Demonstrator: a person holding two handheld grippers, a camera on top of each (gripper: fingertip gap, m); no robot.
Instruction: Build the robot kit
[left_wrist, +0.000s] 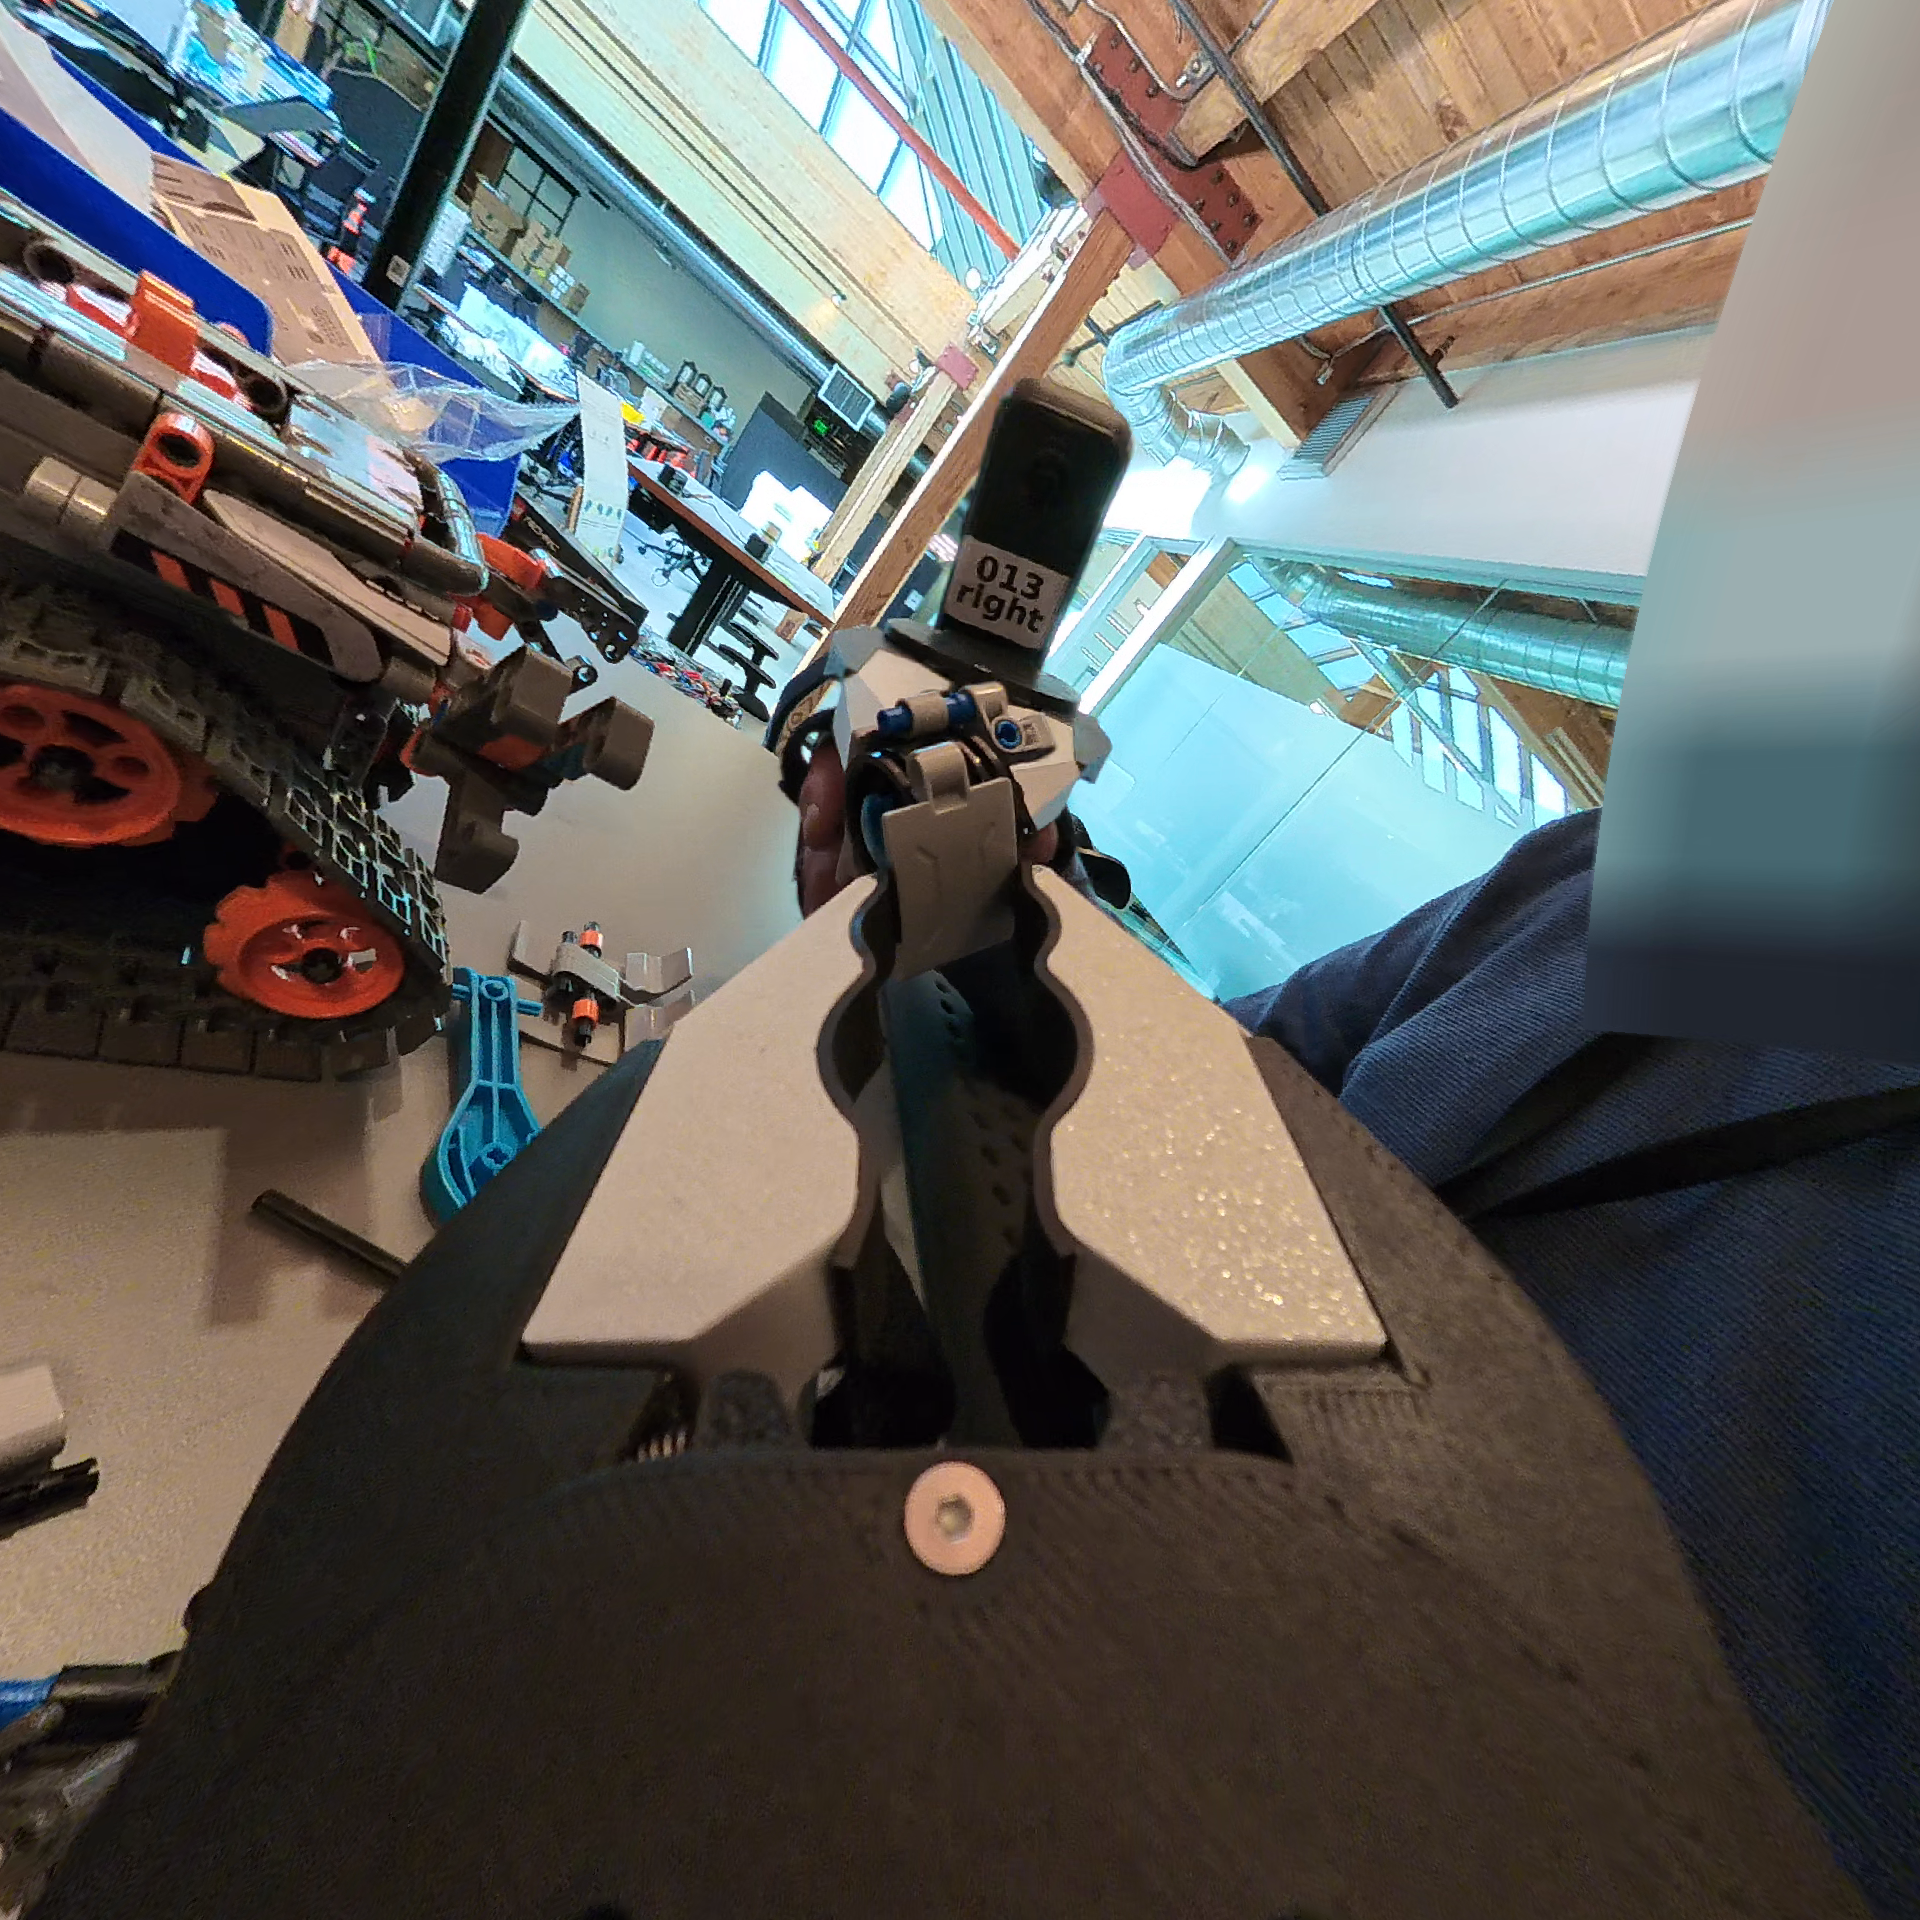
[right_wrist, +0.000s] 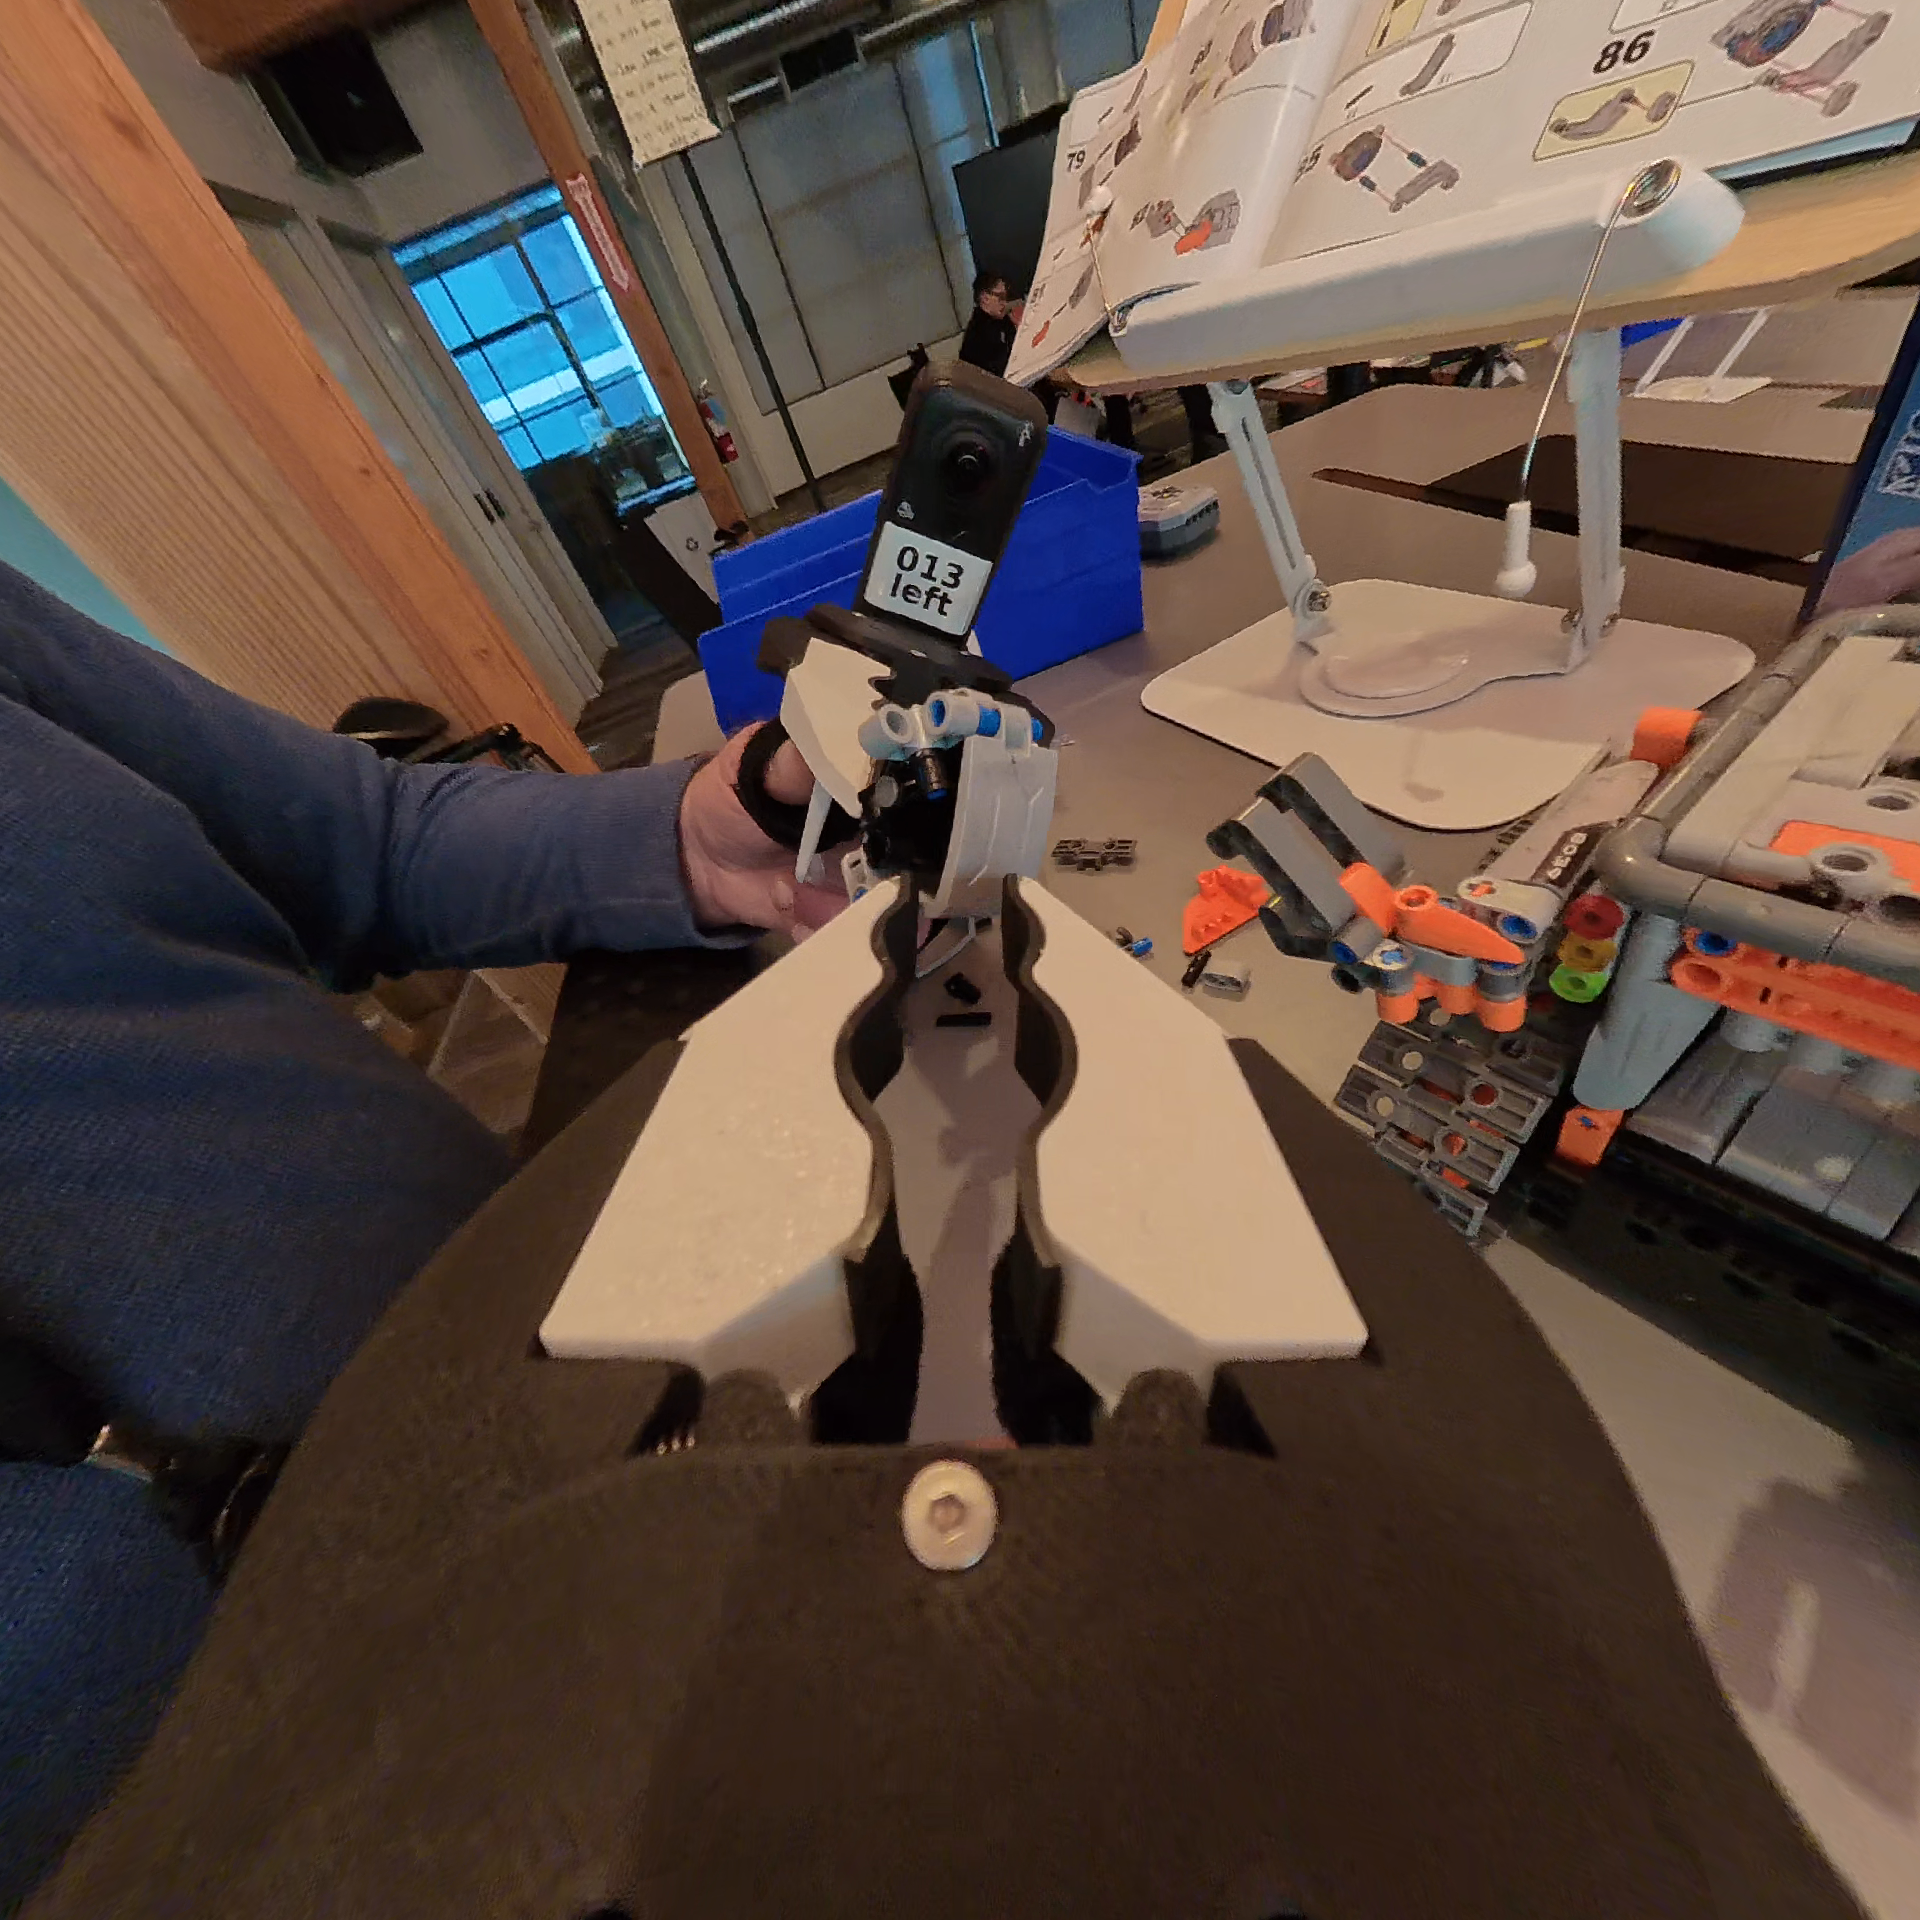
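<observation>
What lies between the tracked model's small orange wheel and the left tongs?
Left wrist view: a small grey winged assembly with orange pins, and the blue tool's forked end.

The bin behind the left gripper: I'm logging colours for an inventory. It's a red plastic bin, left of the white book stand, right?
No: the bin is blue, not red, as the right wrist view shows. It does sit behind the left gripper, left of the white book stand.

Timber-beamed workshop ceiling (left_wrist: 1382, 135) with silver ducts (left_wrist: 1455, 239), high bright windows (left_wrist: 831, 94), grey tables (right_wrist: 1351, 499), wood-panelled wall (right_wrist: 208, 416).
</observation>
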